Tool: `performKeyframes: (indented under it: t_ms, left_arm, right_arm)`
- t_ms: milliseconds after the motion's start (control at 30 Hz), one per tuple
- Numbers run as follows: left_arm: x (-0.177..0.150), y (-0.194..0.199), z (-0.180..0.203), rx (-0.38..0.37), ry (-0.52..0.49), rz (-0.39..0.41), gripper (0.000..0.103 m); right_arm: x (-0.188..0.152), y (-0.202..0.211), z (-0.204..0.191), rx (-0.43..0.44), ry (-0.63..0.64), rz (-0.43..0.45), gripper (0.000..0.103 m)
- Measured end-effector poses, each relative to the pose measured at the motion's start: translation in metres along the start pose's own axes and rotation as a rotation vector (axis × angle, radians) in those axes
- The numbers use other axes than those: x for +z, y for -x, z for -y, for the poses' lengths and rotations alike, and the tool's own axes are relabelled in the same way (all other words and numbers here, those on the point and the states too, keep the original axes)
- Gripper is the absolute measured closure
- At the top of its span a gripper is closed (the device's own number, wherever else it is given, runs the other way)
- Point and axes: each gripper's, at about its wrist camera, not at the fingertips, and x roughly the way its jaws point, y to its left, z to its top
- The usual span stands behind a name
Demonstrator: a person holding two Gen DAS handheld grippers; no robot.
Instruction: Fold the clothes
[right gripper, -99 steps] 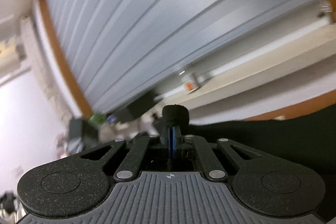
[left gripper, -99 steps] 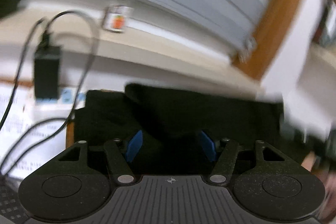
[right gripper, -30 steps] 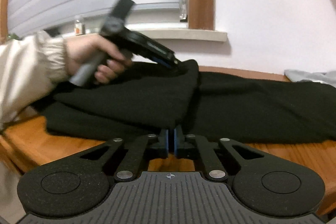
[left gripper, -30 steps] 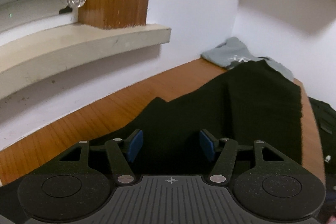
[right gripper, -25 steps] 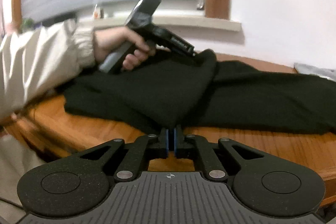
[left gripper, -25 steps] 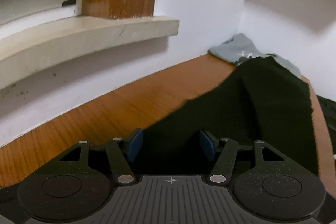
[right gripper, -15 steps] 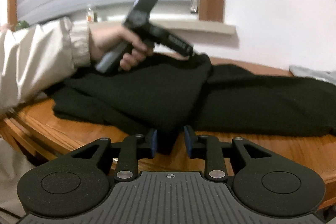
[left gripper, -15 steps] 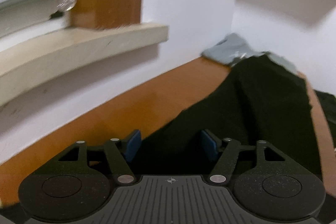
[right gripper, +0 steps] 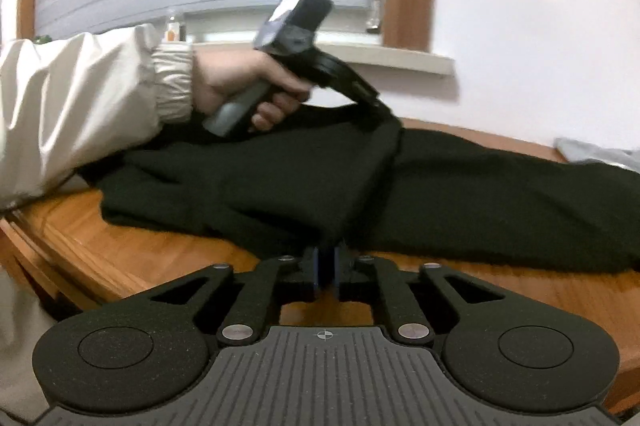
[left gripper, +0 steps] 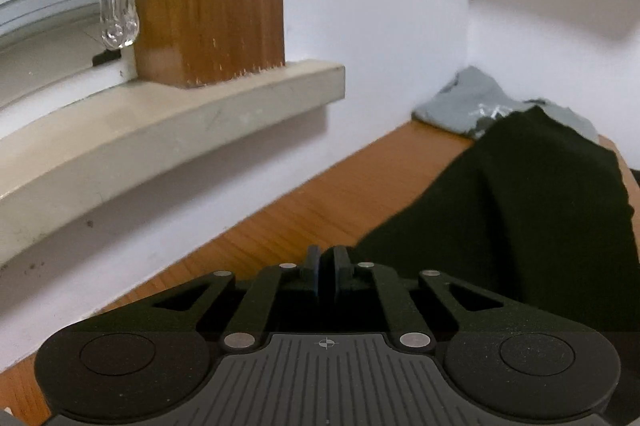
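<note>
A black garment (right gripper: 280, 178) lies partly folded across the wooden table (right gripper: 520, 290). In the right wrist view, a hand (right gripper: 232, 78) holds my left gripper (right gripper: 380, 110) at the garment's far edge, where the cloth tents up to its tip. The left wrist view shows the left gripper (left gripper: 326, 266) closing to a thin gap, the black garment (left gripper: 520, 206) reaching its right finger. My right gripper (right gripper: 326, 268) is closing on the near corner of the folded layer, with cloth running down between its fingers.
A grey garment (left gripper: 472, 102) lies bunched in the far corner against the white wall. A pale window sill (left gripper: 160, 130) juts out over the table's back edge, under a wooden frame and blinds. A cream sleeve (right gripper: 80, 98) crosses the left side.
The left jaws went from wide open to nearly shut at the garment's far edge. The right jaws, shut a second ago, parted and have narrowed again on the near corner.
</note>
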Motion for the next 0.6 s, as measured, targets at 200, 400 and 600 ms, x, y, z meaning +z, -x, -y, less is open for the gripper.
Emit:
performKeyframes:
  t_ms: [200,400,600]
  left_arm:
    - [-0.012,0.035,0.002,-0.063,0.014,0.021,0.038]
    - [-0.034,0.062,-0.004,-0.091,0.051,-0.021,0.035]
    - [-0.046,0.077,-0.016,-0.056,0.032,0.009,0.033]
  right_arm:
    - [-0.020,0.032,0.092,-0.090,-0.316,0.052,0.063]
    - [-0.027,0.037,0.195,-0.286,-0.658,0.085,0.062]
    - [-0.015,0.007,0.208,-0.424,-0.643,0.083,0.057]
